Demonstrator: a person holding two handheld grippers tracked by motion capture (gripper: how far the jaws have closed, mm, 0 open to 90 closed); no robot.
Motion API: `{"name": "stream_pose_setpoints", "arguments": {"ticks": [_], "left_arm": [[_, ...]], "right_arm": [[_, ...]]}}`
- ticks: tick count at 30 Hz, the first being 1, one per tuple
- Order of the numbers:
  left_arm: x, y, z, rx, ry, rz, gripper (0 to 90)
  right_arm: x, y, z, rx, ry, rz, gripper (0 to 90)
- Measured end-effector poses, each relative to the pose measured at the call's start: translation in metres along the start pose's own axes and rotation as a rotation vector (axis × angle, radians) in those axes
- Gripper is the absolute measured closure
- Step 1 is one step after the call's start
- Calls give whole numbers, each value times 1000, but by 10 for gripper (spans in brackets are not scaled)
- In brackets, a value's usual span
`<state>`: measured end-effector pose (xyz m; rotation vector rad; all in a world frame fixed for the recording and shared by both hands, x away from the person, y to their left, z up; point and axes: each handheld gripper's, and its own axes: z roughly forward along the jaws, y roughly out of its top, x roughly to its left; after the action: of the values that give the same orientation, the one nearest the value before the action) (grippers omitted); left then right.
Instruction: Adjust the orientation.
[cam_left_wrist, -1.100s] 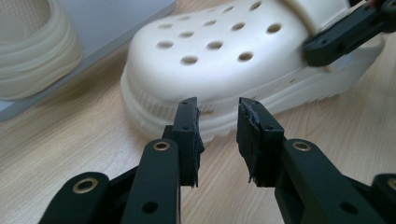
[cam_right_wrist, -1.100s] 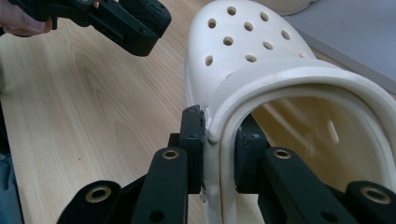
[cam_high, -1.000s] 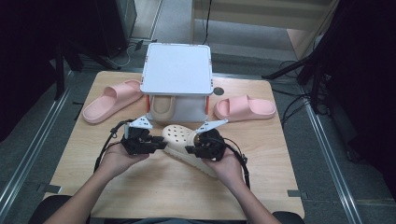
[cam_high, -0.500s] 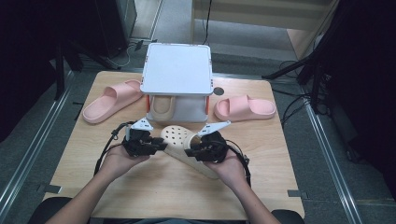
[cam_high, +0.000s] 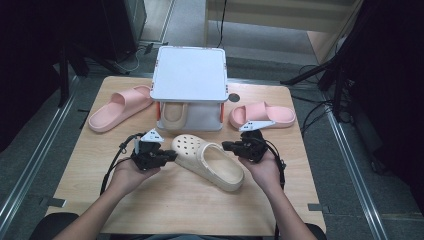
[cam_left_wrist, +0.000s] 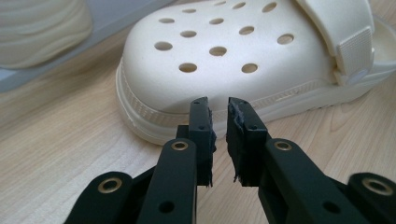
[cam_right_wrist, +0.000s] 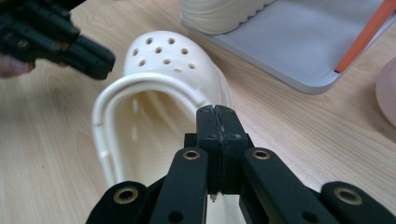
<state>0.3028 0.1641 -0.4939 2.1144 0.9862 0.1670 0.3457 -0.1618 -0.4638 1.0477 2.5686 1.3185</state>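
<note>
Jaws on the left hand-held gripper (cam_left_wrist: 218, 109) stand a narrow slit apart with nothing between them, having just been closing. Their tips sit just short of the toe of the cream clog (cam_left_wrist: 243, 60), level with its ribbed sole edge, so they read as lined up to nudge or pinch that rim rather than already gripping it. The right hand-held gripper (cam_right_wrist: 217, 112) has its jaws pressed flat together, empty, after closing too; it hovers over the clog's open heel side, near the raised collar, touching nothing that I can make out.

From the high view, the left hand-held gripper (cam_high: 167, 155) is just beside the clog's (cam_high: 207, 160) perforated toe and the right hand-held gripper (cam_high: 231, 146) is just beside its far flank, one on each side, which suits steadying or turning the shoe between two tools. The clog lies on its sole on the wooden surface (cam_high: 165, 205), angled, with the toe pointing toward the grey two-tier rack (cam_high: 189, 75) directly beyond it. A second cream clog (cam_high: 173, 114) already sits in the rack's lower level, so the loose one probably belongs next to it. Well apart from the clog, a pink slide (cam_high: 119, 107) lies to the rack's left and another pink slide (cam_high: 262, 114) to its right, both flat on the surface, apparently waiting their turn.
</note>
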Motion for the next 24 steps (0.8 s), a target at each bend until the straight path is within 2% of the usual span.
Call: {"name": "stream_pose_setpoints", "arguments": {"ticks": [5, 9, 13, 21, 24], "left_arm": [[0, -3, 4, 0, -4, -16, 793], [-1, -5, 8, 7, -1, -22, 788], [-1, -6, 10, 0, 6, -30, 782], [1, -8, 12, -18, 7, -41, 785], [3, -8, 12, -20, 4, -52, 785]], "right_arm": [[-8, 1, 13, 10, -16, -3, 900], [-14, 5, 23, 32, -22, -23, 900], [-16, 5, 33, 80, -24, -44, 900], [-17, 7, 37, 97, -1, -34, 900], [-14, 7, 38, 110, -3, -48, 900]]}}
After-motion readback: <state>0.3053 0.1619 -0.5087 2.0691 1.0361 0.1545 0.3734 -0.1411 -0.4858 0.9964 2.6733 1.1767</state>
